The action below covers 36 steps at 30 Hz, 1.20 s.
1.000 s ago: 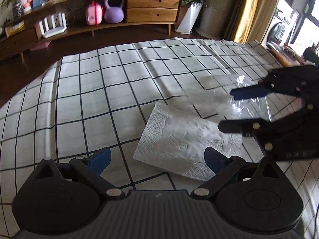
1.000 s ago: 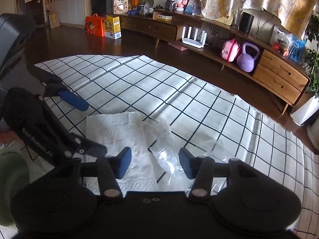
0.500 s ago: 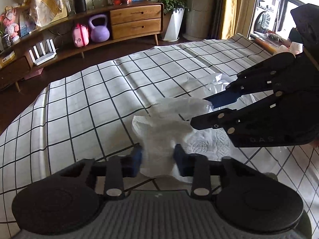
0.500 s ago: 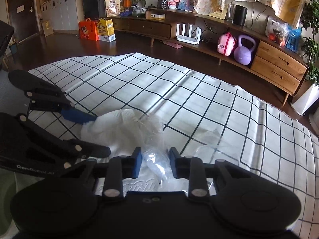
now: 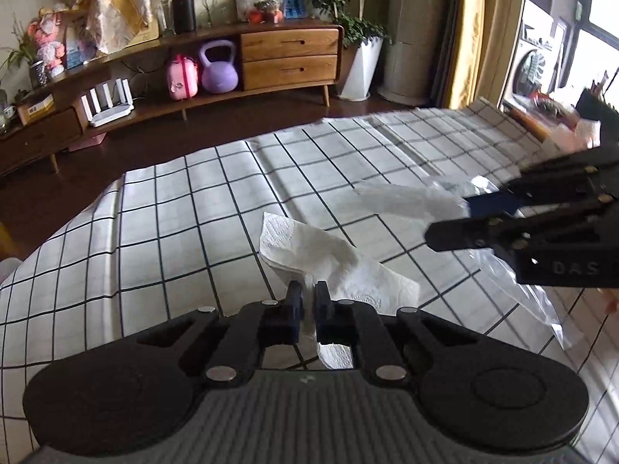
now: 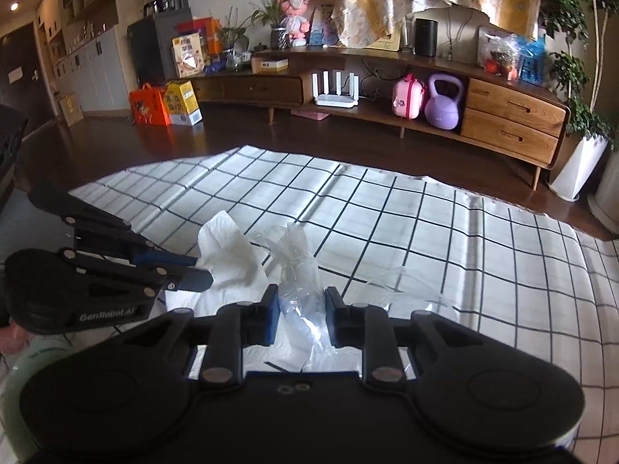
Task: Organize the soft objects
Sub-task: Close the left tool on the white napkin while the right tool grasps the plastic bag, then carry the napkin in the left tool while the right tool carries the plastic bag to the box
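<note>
My left gripper (image 5: 308,301) is shut on a white embossed paper towel (image 5: 332,259) and holds it bunched above the checked cloth (image 5: 193,212). My right gripper (image 6: 301,305) is shut on a clear plastic bag (image 6: 300,270), which hangs crumpled between its blue pads. In the left wrist view the right gripper (image 5: 460,212) sits to the right with the bag (image 5: 514,282) trailing under it. In the right wrist view the left gripper (image 6: 193,270) sits to the left, with the towel (image 6: 232,251) rising from it.
The white cloth with black grid lines covers the surface and is creased. Beyond its far edge lie a dark wood floor and a long wooden sideboard (image 6: 425,89) with a purple kettlebell (image 6: 443,102). A cluttered stand (image 5: 553,120) is at the right.
Both grippers closed, the left on the paper towel and the right on the plastic bag. Both then lifted, pulling towel and bag up off the cloth into bunches.
</note>
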### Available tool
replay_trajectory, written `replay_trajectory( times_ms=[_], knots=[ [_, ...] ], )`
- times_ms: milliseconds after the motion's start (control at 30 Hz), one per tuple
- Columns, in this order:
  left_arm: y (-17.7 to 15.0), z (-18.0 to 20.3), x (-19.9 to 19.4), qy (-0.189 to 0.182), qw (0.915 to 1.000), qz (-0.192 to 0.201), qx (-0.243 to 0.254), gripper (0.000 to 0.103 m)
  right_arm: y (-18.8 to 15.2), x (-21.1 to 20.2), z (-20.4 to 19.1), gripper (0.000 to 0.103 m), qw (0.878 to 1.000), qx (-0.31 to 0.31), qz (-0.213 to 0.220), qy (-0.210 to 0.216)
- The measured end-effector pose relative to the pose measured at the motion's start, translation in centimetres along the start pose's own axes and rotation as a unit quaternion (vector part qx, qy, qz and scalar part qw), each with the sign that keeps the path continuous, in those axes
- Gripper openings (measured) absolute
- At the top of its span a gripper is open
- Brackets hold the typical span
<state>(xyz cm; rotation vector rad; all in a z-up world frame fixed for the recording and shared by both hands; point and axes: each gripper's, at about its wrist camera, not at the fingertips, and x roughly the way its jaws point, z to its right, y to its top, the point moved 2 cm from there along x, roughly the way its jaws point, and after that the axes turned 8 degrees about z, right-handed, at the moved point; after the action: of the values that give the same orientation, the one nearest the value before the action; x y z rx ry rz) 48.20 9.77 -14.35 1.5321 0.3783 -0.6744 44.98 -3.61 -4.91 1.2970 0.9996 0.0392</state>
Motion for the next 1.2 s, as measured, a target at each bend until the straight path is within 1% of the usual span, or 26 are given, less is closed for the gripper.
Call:
replay_trajectory(
  times_ms=[200,300,500,567,633,833,1033,1200],
  knots=[
    [1.8,0.3,-3.4,0.006,0.9998,0.013,-0.014,0.007,0.7,-4.1,0.3,0.023,0.999,0.030,0.008,-0.005],
    [2.8,0.7,-5.6,0.000,0.9995,0.026,-0.020,0.007,1.3,-6.9,0.2,0.023,0.999,0.045,0.019,-0.008],
    [4.6,2.6,-9.9,-0.002,0.9986,0.048,-0.021,0.007,2.1,-12.5,-0.1,0.023,0.997,0.070,0.029,-0.025],
    [5.0,3.9,-11.5,-0.006,0.9986,0.052,-0.011,0.007,2.2,-14.3,0.0,0.023,0.995,0.087,0.032,-0.024],
    [5.4,5.2,-13.0,-0.010,0.9985,0.054,-0.006,0.007,2.1,-16.1,0.1,0.023,0.994,0.094,0.035,-0.032],
    [5.7,10.0,-16.9,-0.031,0.9983,0.049,0.009,0.007,1.5,-21.3,0.4,0.023,0.991,0.119,0.036,-0.037],
    [5.8,15.6,-20.1,-0.067,0.9958,0.055,0.030,0.007,0.8,-26.5,0.7,0.023,0.990,0.118,0.045,-0.064],
    [5.8,20.6,-22.0,-0.095,0.9925,0.059,0.051,0.007,0.0,-31.1,2.3,0.023,0.986,0.129,0.065,-0.084]
  ],
)
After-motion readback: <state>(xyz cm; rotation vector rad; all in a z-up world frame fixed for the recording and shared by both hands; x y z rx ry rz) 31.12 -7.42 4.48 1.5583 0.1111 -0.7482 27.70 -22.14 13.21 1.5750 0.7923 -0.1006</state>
